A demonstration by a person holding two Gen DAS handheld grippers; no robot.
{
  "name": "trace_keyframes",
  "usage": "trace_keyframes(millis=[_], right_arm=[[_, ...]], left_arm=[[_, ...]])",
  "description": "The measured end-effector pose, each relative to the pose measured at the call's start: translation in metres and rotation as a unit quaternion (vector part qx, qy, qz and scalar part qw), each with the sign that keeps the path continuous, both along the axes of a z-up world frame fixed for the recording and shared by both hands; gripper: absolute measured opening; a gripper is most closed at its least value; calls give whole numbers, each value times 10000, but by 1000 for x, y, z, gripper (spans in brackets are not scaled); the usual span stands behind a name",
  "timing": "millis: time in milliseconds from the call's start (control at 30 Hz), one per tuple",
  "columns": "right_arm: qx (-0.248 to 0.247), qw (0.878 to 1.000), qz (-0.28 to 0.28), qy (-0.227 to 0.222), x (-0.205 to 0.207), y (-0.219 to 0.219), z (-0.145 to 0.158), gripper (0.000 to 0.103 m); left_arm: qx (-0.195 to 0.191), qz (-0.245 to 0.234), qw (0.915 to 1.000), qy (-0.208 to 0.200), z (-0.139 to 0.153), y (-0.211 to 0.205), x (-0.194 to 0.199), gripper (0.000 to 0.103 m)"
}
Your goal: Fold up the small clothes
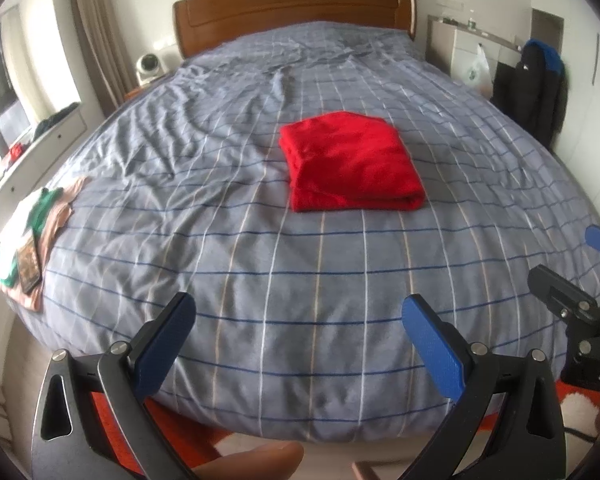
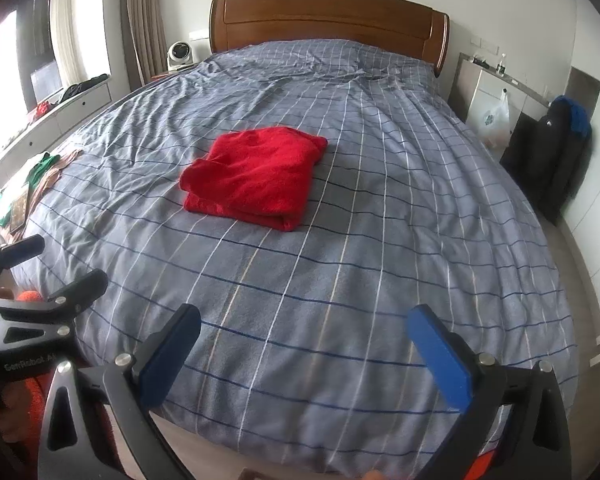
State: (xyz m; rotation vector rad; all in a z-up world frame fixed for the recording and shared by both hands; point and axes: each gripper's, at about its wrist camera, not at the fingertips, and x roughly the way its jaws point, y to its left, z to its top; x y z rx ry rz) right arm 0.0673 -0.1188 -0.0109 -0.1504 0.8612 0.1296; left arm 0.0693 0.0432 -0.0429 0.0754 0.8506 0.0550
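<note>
Mid-bed, toward neither side edge, sits the red fleecy folded garment (image 1: 352, 164), already squared into a neat stack on the blue-grey checked duvet (image 1: 260, 280). Looks done or near done, judging by the tidy layers.

Left gripper (image 1: 298, 332) and right gripper (image 2: 304, 344) both hang over the foot edge of the bed, jaws spread wide, nothing between them, well apart from the garment.

Handling guess: soft, light, limp, thick pile. Layers will slide and slump if lifted from one point. Best hold is the rolled fold along the near edge, both grippers pinching all layers, one toward each near corner. Duvet underneath is loose too, so a deep pinch may snag it.

Small pile of green, white and pinkish clothes (image 1: 32, 232) lies at the left edge of the bed, near the foot corner, with a flat dark rectangular item on top. Probably next in the queue.

Unclear: garment type, layer count, whether sleeves are tucked inside. Fisheye bends the bed edges; the pile is small and blurred. What that flat item is, cannot tell.
</note>
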Motion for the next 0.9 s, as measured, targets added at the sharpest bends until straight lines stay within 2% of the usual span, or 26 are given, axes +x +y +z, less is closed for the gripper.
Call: trace_keyframes(millis=[133,300,400,467,533,600,767,900], right_arm=[[14,10000,-21,-31,0,-2,1,102],[174,9995,118,-237,-5,-1,11,102],[353,9981,189,-473,-11,0,23,102],[373,9963,186,-749,-16,0,32,102],[398,9945,176,-953,-21,1,40,102],[385,9944,170,-974,-20,2,43,102],[367,9950,210,-904,-19,5,42,102],[122,9968,124,-780,-10,10,37,102]], left_arm=[[-23,-2,9997,-256,6,-1,-5,103],[-366,-36,9961,-802,27,9,-13,103],[-507,-80,9934,-1028,34,15,-16,103],[-421,-42,9928,-1118,37,16,-17,103],[-237,80,9930,-1154,38,16,-17,103],[-83,206,9929,-1168,40,17,-17,103],[-364,89,9948,-949,40,23,-15,103],[-406,-11,9968,-685,34,20,-9,103]])
